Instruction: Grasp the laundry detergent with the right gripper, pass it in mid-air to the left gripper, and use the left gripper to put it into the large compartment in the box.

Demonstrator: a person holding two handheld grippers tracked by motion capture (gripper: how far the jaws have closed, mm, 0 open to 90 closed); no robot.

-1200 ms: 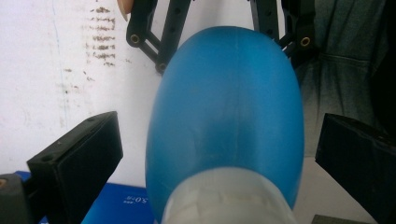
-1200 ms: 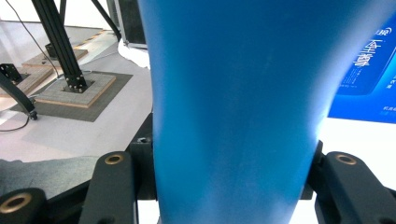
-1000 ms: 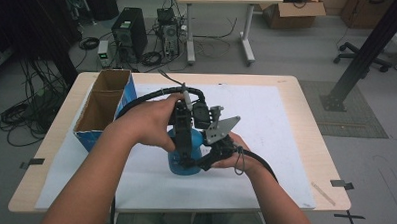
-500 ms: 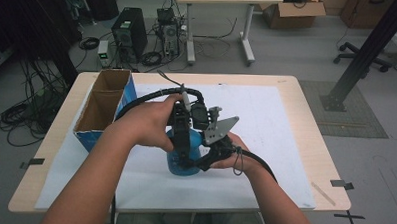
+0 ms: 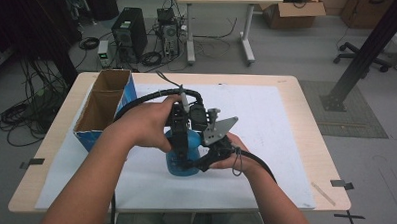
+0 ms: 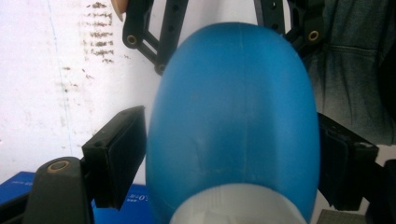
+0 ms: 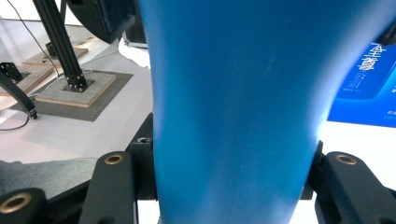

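At frame centre, the right gripper [image 5: 197, 159] pinches a blue bottle [image 5: 181, 154] as the left gripper [image 5: 183, 134] closes around it, an open cardboard box [image 5: 106, 109] standing left on the bench [image 5: 306, 126].

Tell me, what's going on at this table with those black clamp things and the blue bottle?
A person at the table works a hand-held gripper in each hand on a blue bottle standing on the white sheet. The right gripper is clamped on the bottle's body. The left gripper comes down from above with its jaws on either side of the bottle; they have just been closing on it and look about to touch. An open cardboard box stands nearby.
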